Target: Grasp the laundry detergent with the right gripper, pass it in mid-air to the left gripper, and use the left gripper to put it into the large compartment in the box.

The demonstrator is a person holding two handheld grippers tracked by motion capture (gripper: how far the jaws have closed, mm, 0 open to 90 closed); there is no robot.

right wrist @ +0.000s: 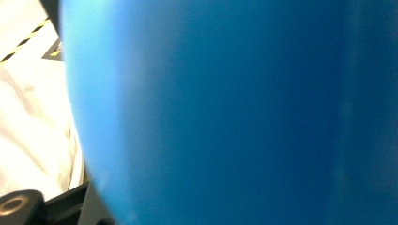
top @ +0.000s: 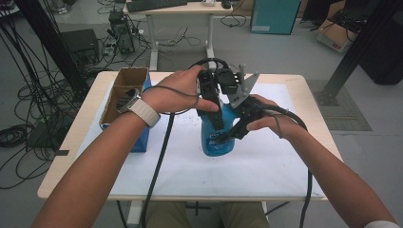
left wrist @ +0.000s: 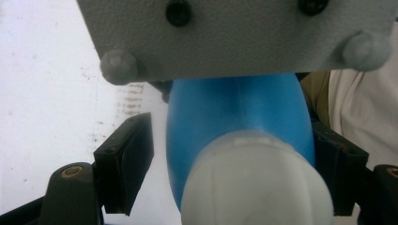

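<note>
Blue bottle (top: pixel 216 137) upright near the middle of the counter (top: pixel 266 171), on the white sheet (top: pixel 190 166), pale cap (left wrist: pixel 253 183) on top. Right gripper (top: pixel 228 135) low against the bottle's right side, fingers clenched on the blue body; right gripper view pressed so close that the blue wall (right wrist: pixel 225 112) blurs across nearly everything. Left gripper (top: pixel 216 121) above, coming down over the bottle's top from the left hand (top: pixel 178 92). Seen from the left gripper view: cap between the two black fingers (left wrist: pixel 126 159), left pad clearly apart from the bottle with white sheet showing in the gap, right pad just beside or touching the bottle's shoulder, cannot tell which. No full grasp there, fingers released but narrowed round the cap. Grey plate (left wrist: pixel 234 37) of the right gripper overhead in that view. Open cardboard box (top: pixel 124 92) at the counter's left edge, well apart from the bottle, a blue box (top: pixel 141 137) beside it.
</note>
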